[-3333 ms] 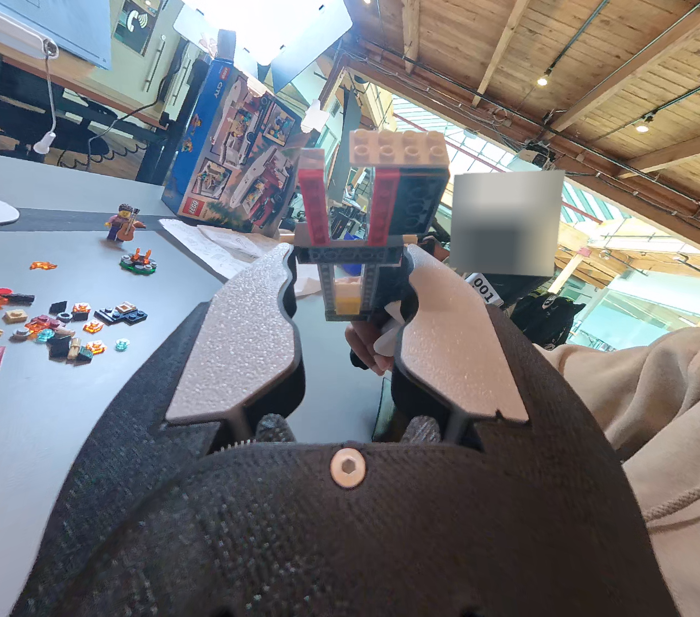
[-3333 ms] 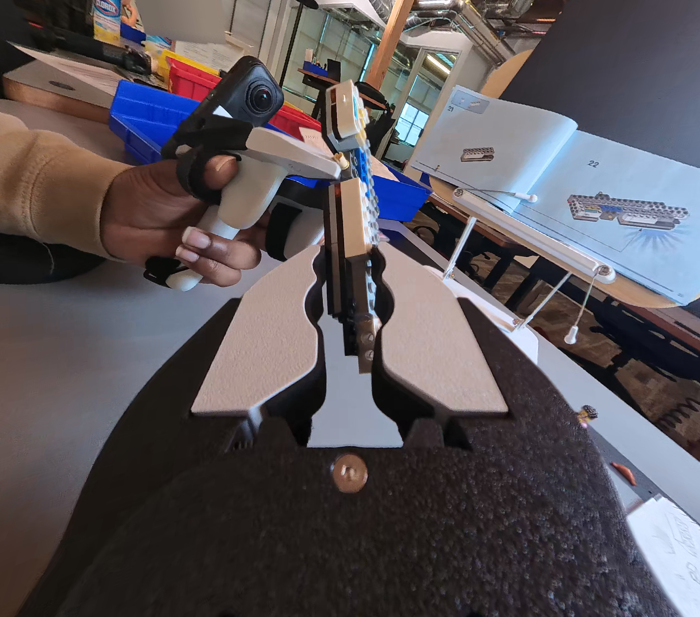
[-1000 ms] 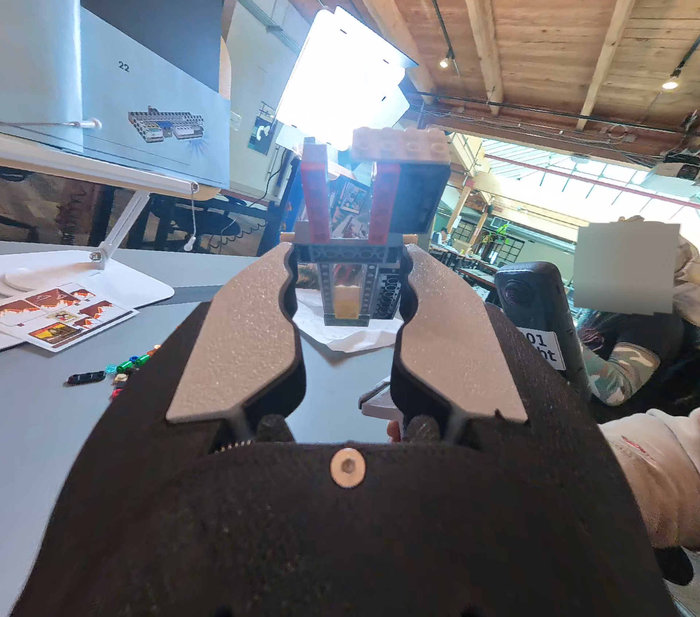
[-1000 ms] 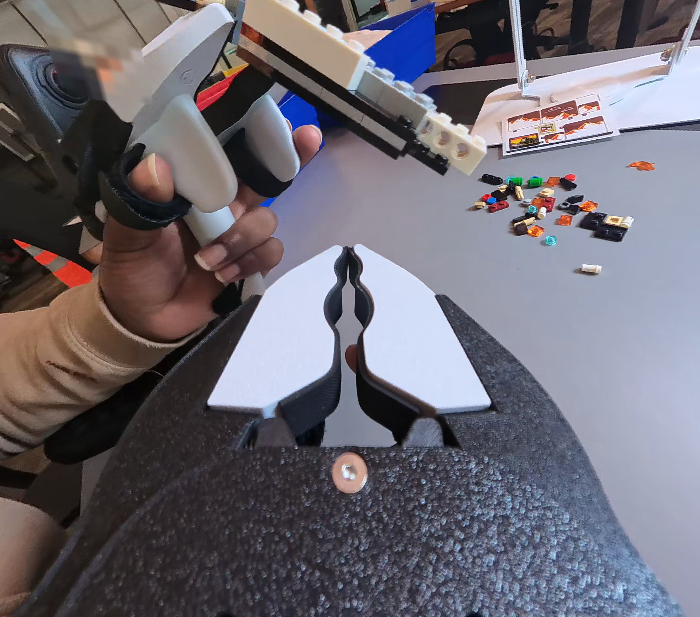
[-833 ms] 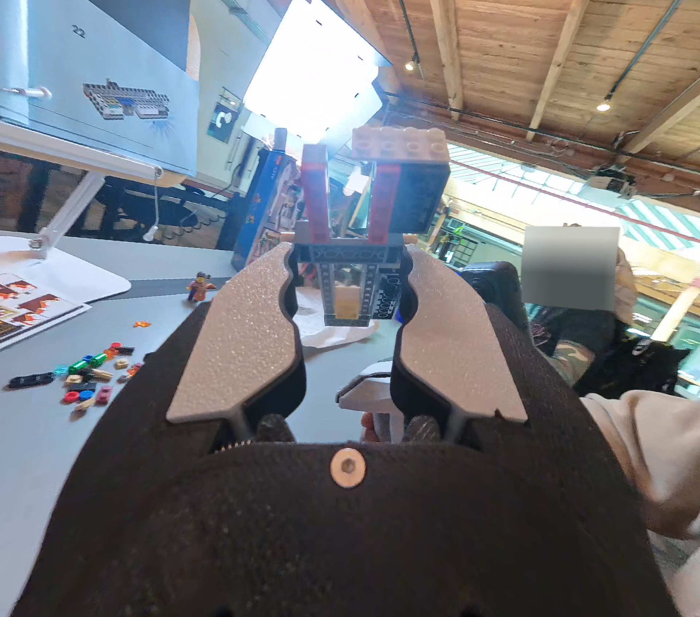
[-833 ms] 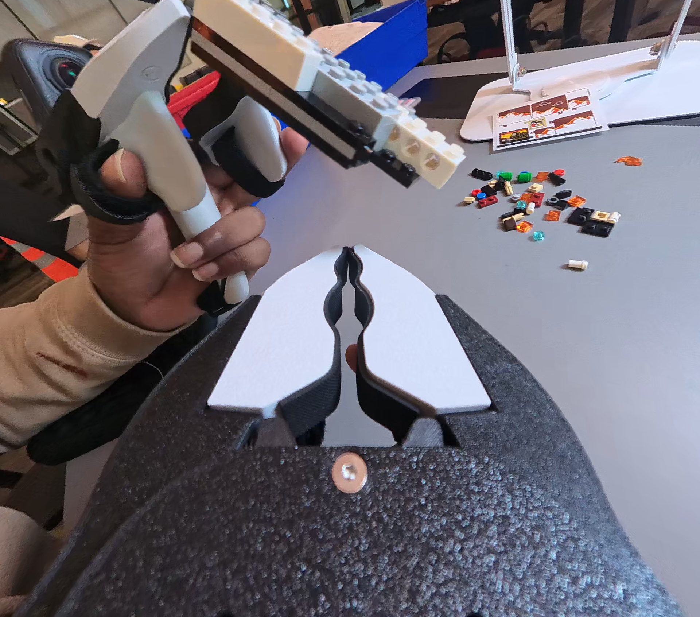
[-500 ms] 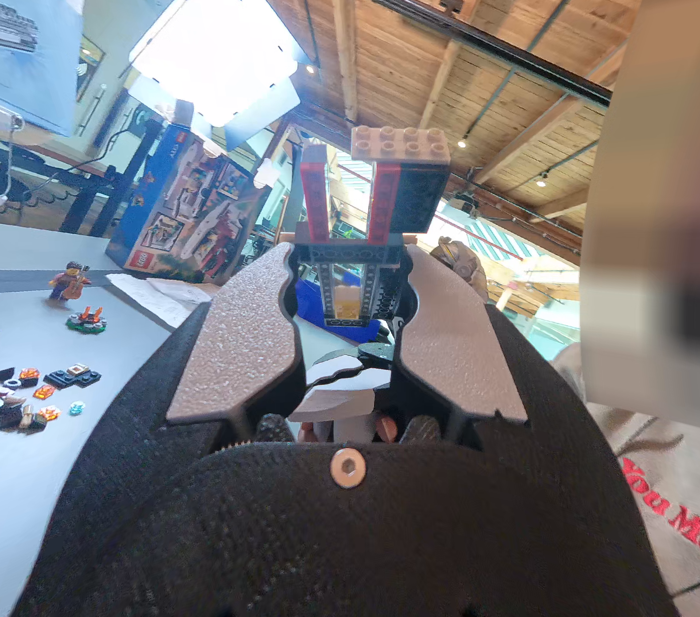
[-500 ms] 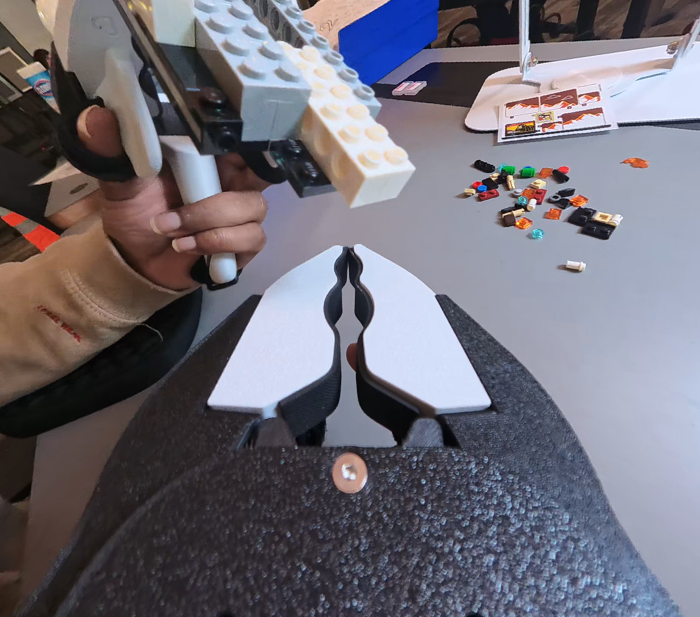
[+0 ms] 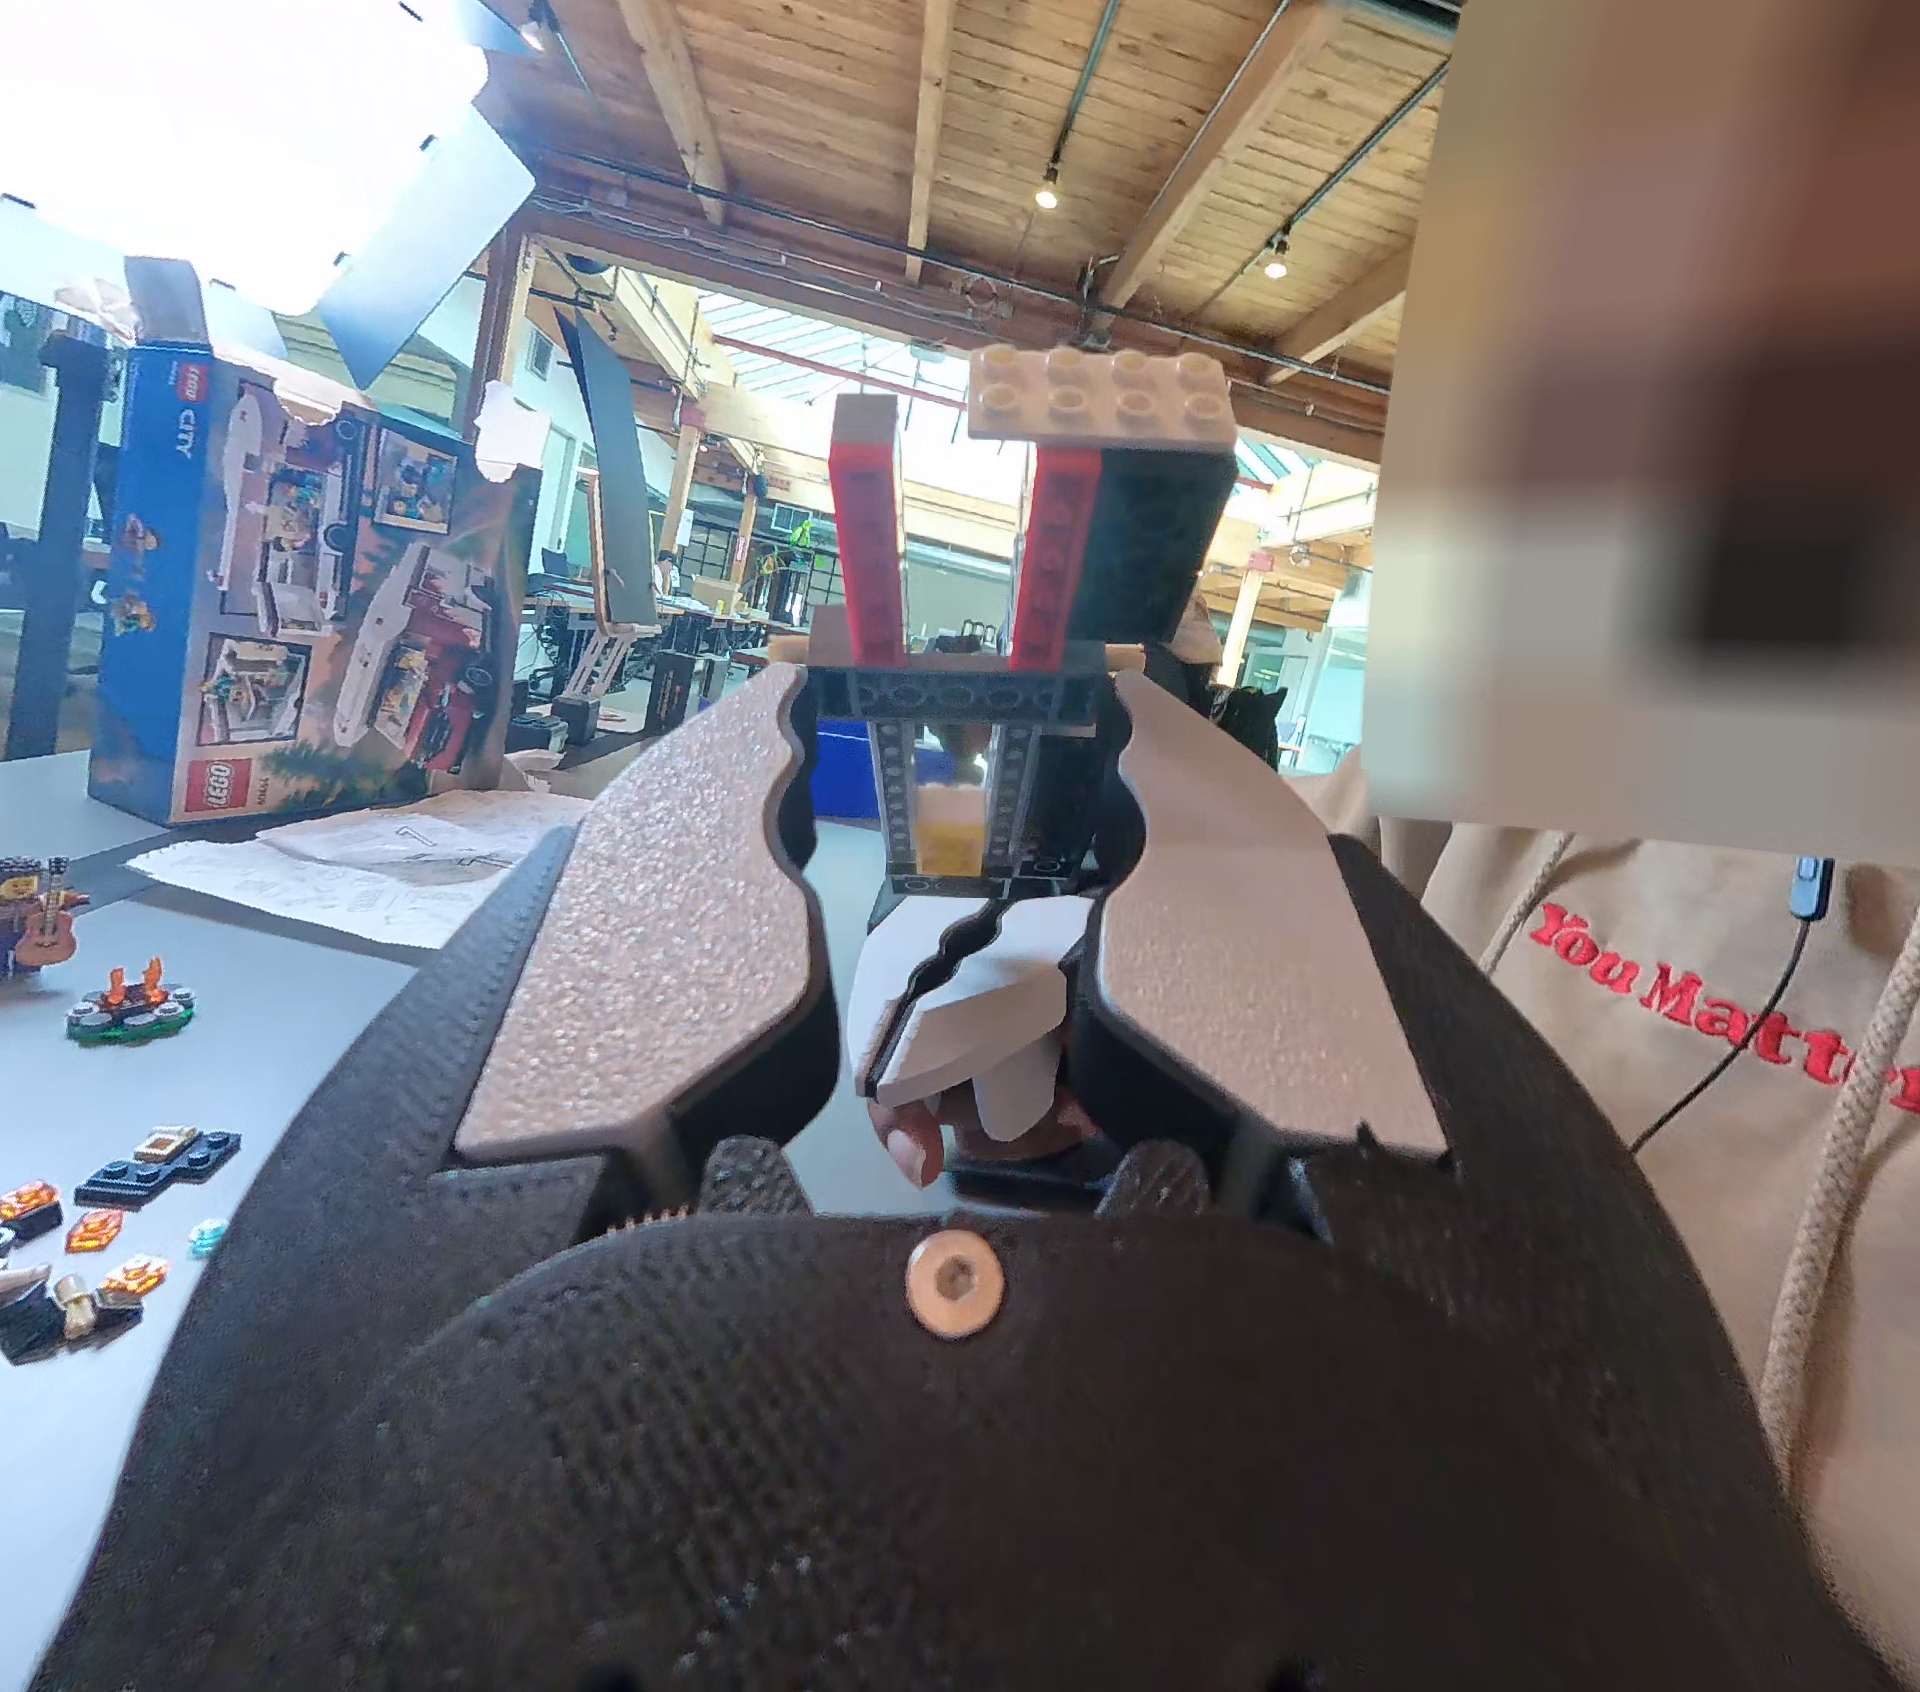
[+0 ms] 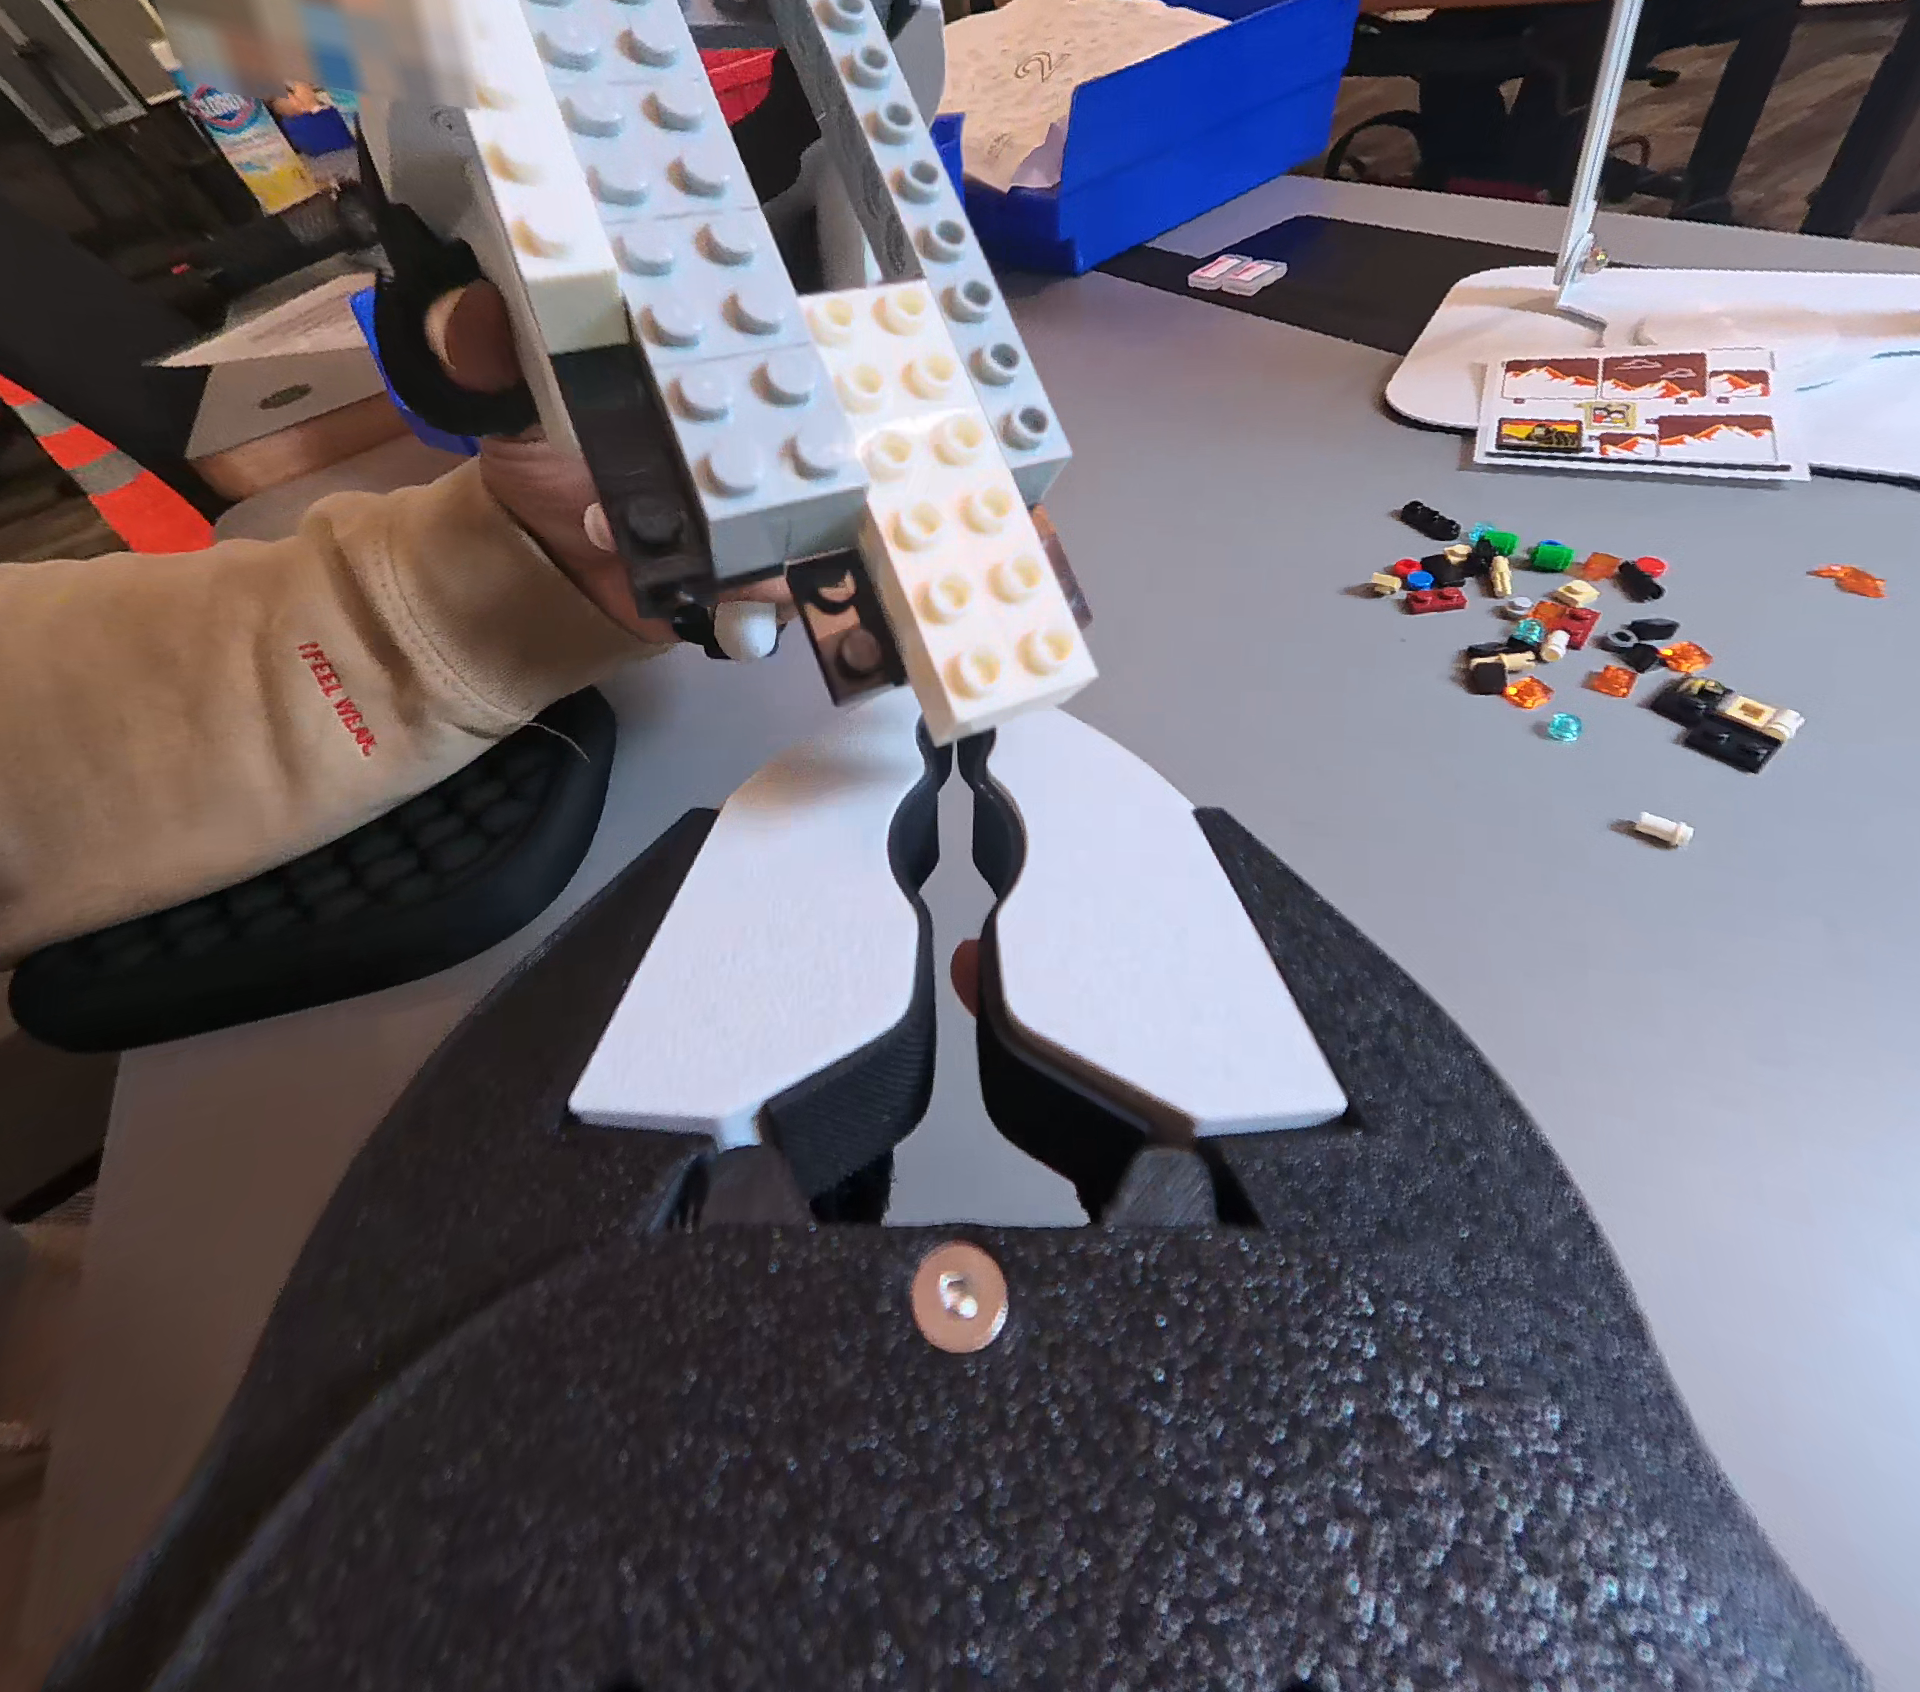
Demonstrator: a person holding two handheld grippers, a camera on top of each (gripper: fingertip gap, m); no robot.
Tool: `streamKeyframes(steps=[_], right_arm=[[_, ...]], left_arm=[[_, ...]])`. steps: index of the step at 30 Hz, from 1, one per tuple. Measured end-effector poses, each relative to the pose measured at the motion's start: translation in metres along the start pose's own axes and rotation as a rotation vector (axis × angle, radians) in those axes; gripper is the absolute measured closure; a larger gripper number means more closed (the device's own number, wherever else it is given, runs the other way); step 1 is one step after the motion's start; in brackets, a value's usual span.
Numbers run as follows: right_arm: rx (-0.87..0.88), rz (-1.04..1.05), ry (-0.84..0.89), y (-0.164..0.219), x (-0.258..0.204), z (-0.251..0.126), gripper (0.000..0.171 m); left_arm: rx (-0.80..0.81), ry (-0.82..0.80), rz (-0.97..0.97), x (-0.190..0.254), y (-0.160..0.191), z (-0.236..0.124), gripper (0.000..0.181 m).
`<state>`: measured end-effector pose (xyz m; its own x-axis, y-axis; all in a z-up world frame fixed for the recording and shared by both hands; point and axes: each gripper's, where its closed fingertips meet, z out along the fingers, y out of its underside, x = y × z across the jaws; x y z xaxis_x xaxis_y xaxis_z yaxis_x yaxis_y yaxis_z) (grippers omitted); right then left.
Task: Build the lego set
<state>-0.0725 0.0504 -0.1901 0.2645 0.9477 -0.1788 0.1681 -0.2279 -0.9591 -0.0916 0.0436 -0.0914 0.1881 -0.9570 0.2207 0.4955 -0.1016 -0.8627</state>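
The left wrist view sits behind its tongs and looks upward to the wooden ceiling. The right wrist view looks down along its tongs to the table. Both views are very close to the brick model and share it.

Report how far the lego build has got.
Done: a long multi-layer assembly of grey, white and blue bricks exists. In hand: the left tool clamps it, while the right tool, shut and empty, sits at its white end. Left: loose small pieces on the table.
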Motion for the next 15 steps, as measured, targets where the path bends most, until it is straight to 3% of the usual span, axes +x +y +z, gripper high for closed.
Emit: streamKeyframes(steps=[1, 15], right_arm=[[0.002, -0.02, 0.0, 0.0, -0.001, -0.001, 0.171], [0.017, -0.233, -0.019, -0.002, -0.011, -0.005, 0.165]], left_arm=[[-0.009, -0.002, 0.018, 0.001, 0.001, 0.0, 0.13], [-0.079, -0.023, 0.17, 0.008, 0.004, -0.005, 0.129]])
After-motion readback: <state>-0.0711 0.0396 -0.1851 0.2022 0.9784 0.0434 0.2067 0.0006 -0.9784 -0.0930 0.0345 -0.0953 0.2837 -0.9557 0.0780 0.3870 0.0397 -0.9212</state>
